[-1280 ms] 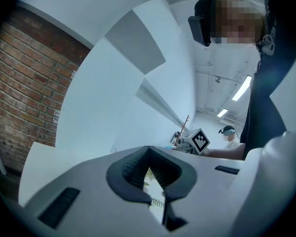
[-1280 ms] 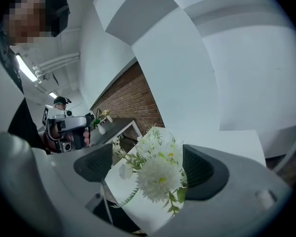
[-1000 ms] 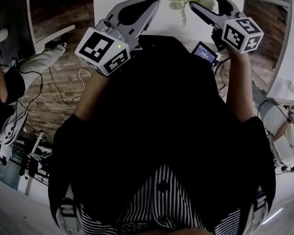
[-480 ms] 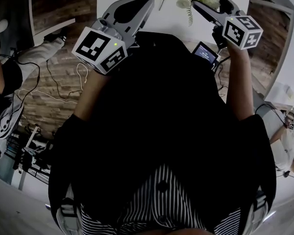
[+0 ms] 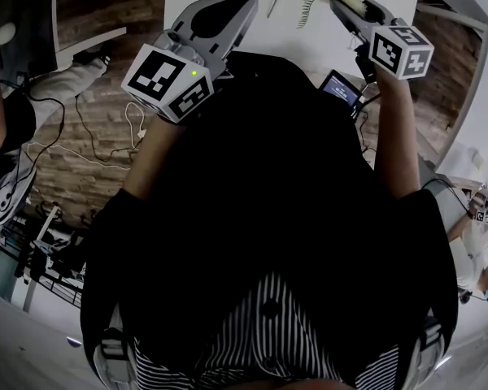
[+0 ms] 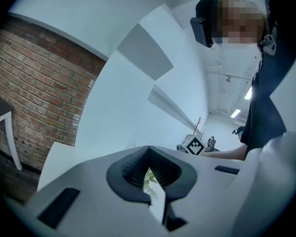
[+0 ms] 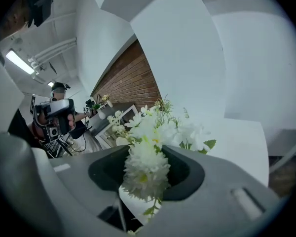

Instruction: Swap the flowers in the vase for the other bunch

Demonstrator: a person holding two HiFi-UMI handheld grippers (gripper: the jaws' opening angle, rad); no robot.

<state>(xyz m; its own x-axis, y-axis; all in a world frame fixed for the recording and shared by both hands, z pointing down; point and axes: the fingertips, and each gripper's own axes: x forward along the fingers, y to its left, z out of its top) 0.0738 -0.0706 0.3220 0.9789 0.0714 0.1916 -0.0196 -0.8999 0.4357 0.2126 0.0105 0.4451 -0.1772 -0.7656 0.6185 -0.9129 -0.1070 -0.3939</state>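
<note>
White counter [image 5: 264, 35] is filling the top of the head view, and the white flowers [image 7: 147, 169] are standing at its far edge, where the frame is cutting the bunch off. The right claw [image 7: 149, 149] is closing round the bunch. One blossom is sitting in the hollow between the jaws with black pads [image 7: 106, 174] showing on both sides of it, so no pressing contact is showing. Blossoms are covering the jaw tips, and the claw body is hiding the lower stems. The left claw [image 6: 148, 148] is hanging clenched, tips meeting, gripping nothing. A green sprig [image 6: 151, 184] is showing through its hollow, too small to identify. The person's black top [image 5: 268, 201] is blocking most of the head view.
</note>
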